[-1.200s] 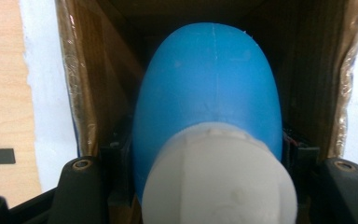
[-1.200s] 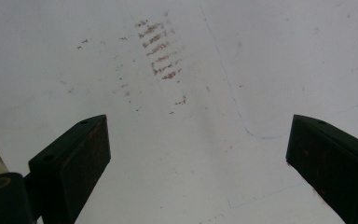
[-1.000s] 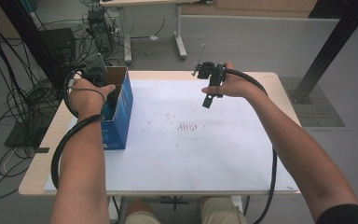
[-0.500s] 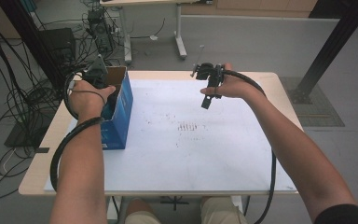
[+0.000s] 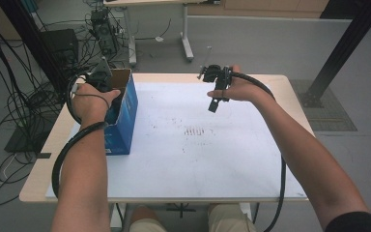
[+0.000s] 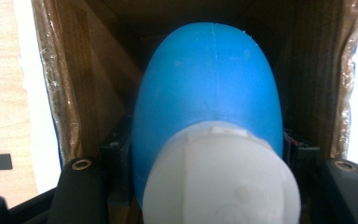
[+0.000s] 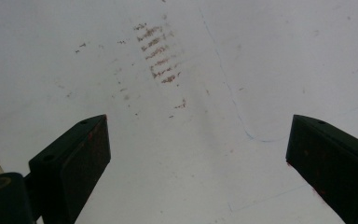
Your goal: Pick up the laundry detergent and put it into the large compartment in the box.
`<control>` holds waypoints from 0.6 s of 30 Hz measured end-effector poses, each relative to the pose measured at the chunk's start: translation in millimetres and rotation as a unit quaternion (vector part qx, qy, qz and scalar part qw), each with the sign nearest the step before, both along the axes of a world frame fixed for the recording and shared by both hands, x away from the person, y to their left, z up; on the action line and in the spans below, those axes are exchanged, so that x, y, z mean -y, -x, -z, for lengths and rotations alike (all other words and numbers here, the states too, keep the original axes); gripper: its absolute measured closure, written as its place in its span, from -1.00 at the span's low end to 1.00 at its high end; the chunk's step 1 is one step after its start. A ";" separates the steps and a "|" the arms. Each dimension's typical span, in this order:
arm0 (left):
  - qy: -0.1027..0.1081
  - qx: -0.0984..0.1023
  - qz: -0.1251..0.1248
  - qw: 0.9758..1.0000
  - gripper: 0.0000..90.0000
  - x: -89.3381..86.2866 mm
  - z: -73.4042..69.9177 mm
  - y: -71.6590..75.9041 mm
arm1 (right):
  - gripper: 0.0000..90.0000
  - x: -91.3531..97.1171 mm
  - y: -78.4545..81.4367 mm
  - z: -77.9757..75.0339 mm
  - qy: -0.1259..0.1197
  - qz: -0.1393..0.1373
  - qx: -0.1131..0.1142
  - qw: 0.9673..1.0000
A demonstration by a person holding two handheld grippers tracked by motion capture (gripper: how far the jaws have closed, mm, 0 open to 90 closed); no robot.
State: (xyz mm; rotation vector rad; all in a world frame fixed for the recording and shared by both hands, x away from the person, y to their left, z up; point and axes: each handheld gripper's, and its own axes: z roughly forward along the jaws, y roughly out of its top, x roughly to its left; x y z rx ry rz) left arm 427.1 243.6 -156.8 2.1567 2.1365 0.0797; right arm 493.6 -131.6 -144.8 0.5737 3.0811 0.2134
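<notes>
A blue box (image 5: 126, 116) with brown cardboard inside (image 6: 88, 84) stands open-topped at the table's left edge. My left gripper (image 5: 110, 93) reaches down into it, its tips hidden by the box wall in the high view. In the left gripper view the left gripper (image 6: 209, 151) is shut on a rounded blue bottle (image 6: 209, 79) with a white cap (image 6: 221, 182), held inside the box. My right gripper (image 5: 214, 102) hangs above the far middle of the table. In its own view the right gripper (image 7: 196, 149) stands open with nothing between the jaws.
A white sheet (image 5: 198, 164) covers the wooden table (image 5: 38, 183), with brown smudges (image 5: 197, 131) near its middle, also seen as smudges (image 7: 161, 56) under the right gripper. Cables and equipment (image 5: 99, 29) lie on the floor beyond the far left corner.
</notes>
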 end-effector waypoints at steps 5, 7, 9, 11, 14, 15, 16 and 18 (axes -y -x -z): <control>0.000 -0.001 0.001 1.000 -0.17 0.4 -0.1 -0.4 | -0.86 -0.3 0.3 -1.0 0.002 0.000 0.001 1.000; 0.000 -0.001 0.001 1.000 -0.17 0.4 0.0 -0.6 | -0.86 -0.2 -0.2 -1.2 0.002 -0.002 0.001 1.000; 0.000 -0.002 0.001 1.000 -0.17 0.7 -0.1 -1.0 | -0.86 -0.4 0.1 -1.3 0.003 0.000 0.000 1.000; -0.001 -0.003 0.002 1.000 -0.17 1.1 -0.2 -1.4 | -0.86 0.1 0.1 -1.1 0.003 -0.003 0.002 1.000; -0.002 -0.002 0.002 1.000 -0.17 1.7 -0.1 -1.1 | -0.86 0.6 0.5 -1.6 0.003 0.001 0.001 1.000; -0.002 -0.001 0.002 1.000 -0.17 1.9 0.0 -0.9 | -0.86 0.9 0.4 -1.8 0.003 0.001 0.001 1.000; -0.002 0.000 0.002 1.000 -0.17 2.0 -0.1 -0.7 | -0.86 1.1 0.2 -2.1 0.003 0.000 0.001 1.000; -0.002 0.003 0.002 1.000 -0.17 2.2 0.5 0.7 | -0.86 2.0 0.6 -2.2 0.002 0.001 0.001 1.000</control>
